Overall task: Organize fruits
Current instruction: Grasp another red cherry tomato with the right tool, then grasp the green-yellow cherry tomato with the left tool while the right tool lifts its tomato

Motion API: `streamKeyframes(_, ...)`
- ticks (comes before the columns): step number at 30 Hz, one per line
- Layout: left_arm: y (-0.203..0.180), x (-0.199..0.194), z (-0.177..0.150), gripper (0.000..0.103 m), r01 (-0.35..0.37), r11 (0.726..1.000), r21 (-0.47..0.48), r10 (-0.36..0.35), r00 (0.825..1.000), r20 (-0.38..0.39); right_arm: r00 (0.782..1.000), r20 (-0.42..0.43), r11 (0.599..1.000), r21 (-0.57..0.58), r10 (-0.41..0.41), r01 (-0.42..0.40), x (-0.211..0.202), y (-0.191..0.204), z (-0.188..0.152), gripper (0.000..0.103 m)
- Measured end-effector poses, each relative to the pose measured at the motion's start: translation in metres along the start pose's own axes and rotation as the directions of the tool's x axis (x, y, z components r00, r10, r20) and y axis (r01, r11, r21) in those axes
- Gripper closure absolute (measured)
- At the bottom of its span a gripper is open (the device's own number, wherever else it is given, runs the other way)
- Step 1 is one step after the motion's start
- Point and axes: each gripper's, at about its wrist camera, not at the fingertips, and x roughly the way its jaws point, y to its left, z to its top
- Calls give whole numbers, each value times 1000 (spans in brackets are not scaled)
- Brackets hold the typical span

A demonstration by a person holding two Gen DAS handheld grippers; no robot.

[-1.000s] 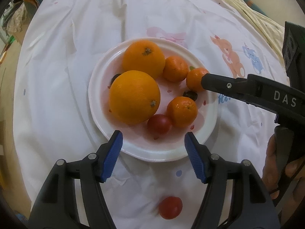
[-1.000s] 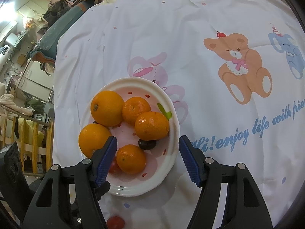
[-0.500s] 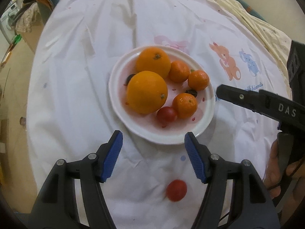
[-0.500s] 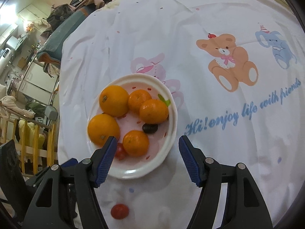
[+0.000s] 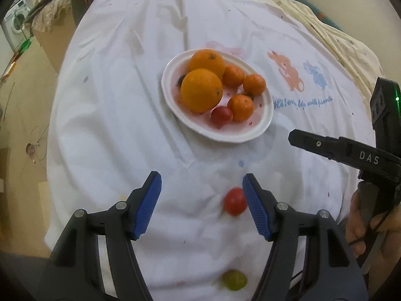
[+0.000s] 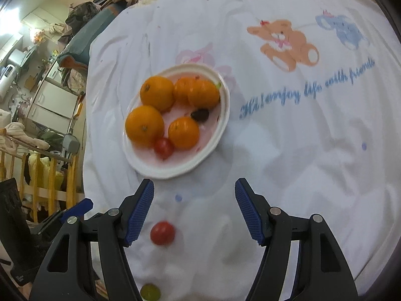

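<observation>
Oranges (image 5: 201,90) are piled on the plate (image 5: 260,128). A red tomato (image 5: 234,201) is seen at 6 o'clock from it. Both the left gripper (image 5: 201,183) and the right gripper (image 6: 194,189) are held wide apart, empty.

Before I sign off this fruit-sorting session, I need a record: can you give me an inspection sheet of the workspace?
Surface: white cartoon-print cloth, wrinkled.
Job's things: white plate holds two oranges, three tangerines, one cherry tomato, dark grapes; loose cherry tomato and green grape lie on the cloth.
Clutter: nothing seen.
Grippers: left gripper and right gripper both open, empty.
Cables: nothing seen.
Surroundings: washing machine, heaped laundry, wooden railing.
</observation>
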Motion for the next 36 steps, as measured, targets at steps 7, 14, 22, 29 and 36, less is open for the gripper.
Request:
streamKeyframes(7, 21, -11, -21, 39, 14, 996, -93, -14, 1000, 4, 981, -162, 995, 23, 103, -101, 37, 17, -35, 41)
streamKeyframes(14, 36, -15, -24, 39, 28, 989, -146, -26, 1000, 17, 961, -258, 995, 22, 96, -93, 74, 27, -44, 55)
streamKeyframes(22, 42, -15, -26, 39, 35, 989, -146, -32, 999, 21, 964, -260, 998, -18, 59, -66, 78, 25, -47, 69)
streamKeyframes(29, 30, -14, -43, 39, -1, 996, -94, -1, 1000, -18, 972, -220, 996, 6, 85, -85, 51, 15, -45, 68)
streamKeyframes(36, -11, 2, -87, 41, 20, 1000, 8, -19, 990, -143, 994, -87, 997, 40, 72, -69, 1, -3, -40, 68)
